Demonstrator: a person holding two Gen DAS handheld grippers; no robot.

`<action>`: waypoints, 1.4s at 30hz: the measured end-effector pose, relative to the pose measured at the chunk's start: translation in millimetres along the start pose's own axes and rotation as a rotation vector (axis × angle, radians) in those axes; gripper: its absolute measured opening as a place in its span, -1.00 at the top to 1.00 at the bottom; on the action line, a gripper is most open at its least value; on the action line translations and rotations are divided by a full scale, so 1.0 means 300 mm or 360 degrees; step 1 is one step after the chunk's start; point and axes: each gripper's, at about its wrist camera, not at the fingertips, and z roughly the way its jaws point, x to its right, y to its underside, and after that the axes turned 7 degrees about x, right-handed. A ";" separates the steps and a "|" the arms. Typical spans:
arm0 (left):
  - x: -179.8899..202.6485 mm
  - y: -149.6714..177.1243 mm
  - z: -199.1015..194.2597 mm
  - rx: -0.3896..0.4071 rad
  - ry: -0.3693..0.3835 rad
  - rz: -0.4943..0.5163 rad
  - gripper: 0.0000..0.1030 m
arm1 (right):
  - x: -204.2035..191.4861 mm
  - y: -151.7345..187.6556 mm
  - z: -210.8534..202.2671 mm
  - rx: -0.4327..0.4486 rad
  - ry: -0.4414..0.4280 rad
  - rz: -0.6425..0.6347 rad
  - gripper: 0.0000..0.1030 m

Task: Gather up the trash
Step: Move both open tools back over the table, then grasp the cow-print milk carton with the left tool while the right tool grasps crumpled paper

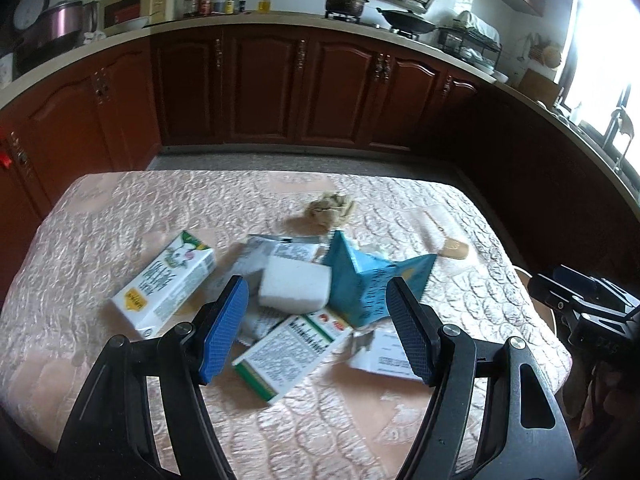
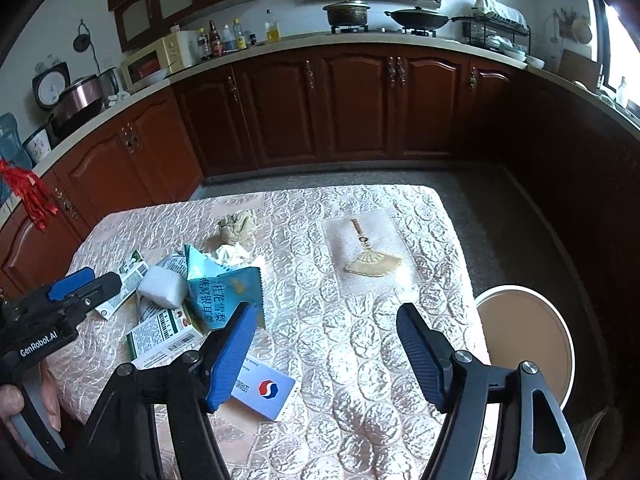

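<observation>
A heap of trash lies on the table: a white foam block [image 1: 295, 289] [image 2: 163, 287], a torn blue packet [image 1: 368, 284] [image 2: 226, 294], a white milk carton [image 1: 164, 285], a green-edged medicine box [image 1: 290, 350] [image 2: 166, 334], a white box with a red-blue logo [image 2: 264, 390] and a crumpled brown paper ball [image 1: 331, 208] [image 2: 237, 224]. My left gripper [image 1: 318, 322] is open and empty, just above the foam block and medicine box. My right gripper [image 2: 326, 344] is open and empty over bare cloth, right of the heap.
The table [image 2: 360, 320] wears a pink quilted cloth. A small fan-shaped ornament [image 2: 372, 264] [image 1: 452, 246] lies to the right. A round stool [image 2: 528, 340] stands off the table's right edge. Dark wooden cabinets [image 1: 280, 88] and a cluttered counter run behind.
</observation>
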 end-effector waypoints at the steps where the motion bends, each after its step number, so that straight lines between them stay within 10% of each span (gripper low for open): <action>1: -0.014 0.000 -0.002 0.0001 -0.0009 -0.0007 -0.37 | -0.004 0.002 0.001 -0.0003 -0.0003 -0.0005 -0.36; 30: -0.431 0.109 0.062 -0.0245 -0.0147 -0.0195 -0.37 | -0.160 0.050 0.188 -0.0222 -0.0168 -0.0081 -0.38; 42: -0.468 0.018 0.227 -0.0311 -0.0211 -0.0066 -0.37 | -0.224 -0.126 0.323 -0.0218 -0.0243 -0.0076 -0.46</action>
